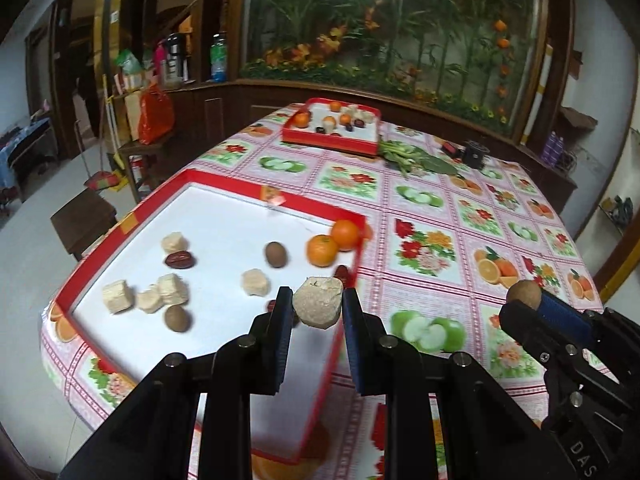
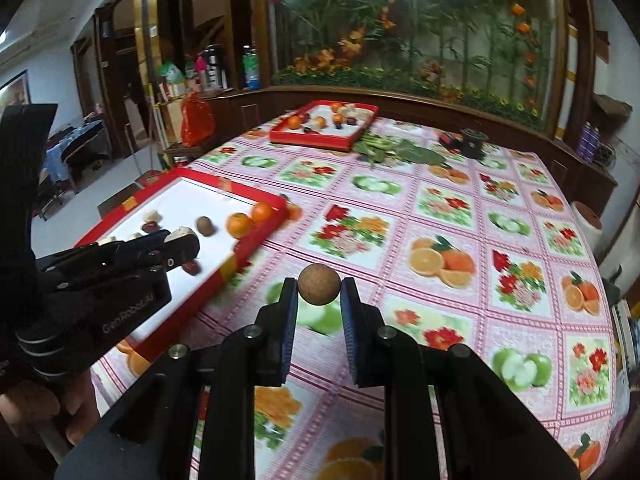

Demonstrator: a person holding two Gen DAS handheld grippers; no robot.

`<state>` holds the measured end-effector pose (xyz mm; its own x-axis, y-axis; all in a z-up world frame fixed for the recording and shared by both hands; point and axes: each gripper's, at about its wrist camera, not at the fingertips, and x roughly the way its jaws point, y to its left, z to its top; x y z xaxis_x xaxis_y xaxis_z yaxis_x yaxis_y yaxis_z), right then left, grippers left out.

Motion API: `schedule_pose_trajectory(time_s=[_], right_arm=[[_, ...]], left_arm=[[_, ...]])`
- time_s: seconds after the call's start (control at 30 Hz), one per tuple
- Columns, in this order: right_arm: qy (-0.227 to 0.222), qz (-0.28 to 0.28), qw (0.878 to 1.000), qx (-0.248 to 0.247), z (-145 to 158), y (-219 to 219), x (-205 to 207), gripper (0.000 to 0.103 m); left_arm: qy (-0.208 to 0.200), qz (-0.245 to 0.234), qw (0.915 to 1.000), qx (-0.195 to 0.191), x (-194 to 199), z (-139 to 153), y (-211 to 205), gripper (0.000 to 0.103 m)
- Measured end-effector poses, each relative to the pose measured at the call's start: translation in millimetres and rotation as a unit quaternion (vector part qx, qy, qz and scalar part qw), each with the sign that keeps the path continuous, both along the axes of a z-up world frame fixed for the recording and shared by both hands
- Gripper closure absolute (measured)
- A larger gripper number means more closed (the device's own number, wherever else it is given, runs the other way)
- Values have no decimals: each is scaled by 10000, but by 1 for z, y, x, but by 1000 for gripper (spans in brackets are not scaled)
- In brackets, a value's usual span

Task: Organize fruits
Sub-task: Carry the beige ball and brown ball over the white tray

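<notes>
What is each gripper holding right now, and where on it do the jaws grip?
Left gripper: pale beige chunk, clamped by its two sides. Right gripper: brown ball, pinched across its middle.

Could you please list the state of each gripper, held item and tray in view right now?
left gripper: shut on a pale chunk.
pale chunk: held off the near tray.
right gripper: shut on a brown ball.
brown ball: held above the tablecloth.
near tray: on the table, partly filled.
far tray: at the table's far end, holding fruit.
</notes>
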<state>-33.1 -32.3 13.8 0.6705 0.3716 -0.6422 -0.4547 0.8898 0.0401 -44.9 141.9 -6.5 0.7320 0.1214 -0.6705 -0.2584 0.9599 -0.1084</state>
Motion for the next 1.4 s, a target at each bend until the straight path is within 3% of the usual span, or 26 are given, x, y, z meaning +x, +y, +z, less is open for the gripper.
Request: schedule_pose_trajectory(time_s=[0.5,0.9,1.4], right_arm=[[-122,722,9973,98,14,68,1,79],[-129,1009,9947,117,18,97,7,79],[-48,1325,9909,224,24,142,27,79]], left_arm=[[70,548,9984,-82,-4,-4,46,80],[33,1057,9944,-38,-5,7,90,80],[220,1230,9921,115,11,2,110,80]])
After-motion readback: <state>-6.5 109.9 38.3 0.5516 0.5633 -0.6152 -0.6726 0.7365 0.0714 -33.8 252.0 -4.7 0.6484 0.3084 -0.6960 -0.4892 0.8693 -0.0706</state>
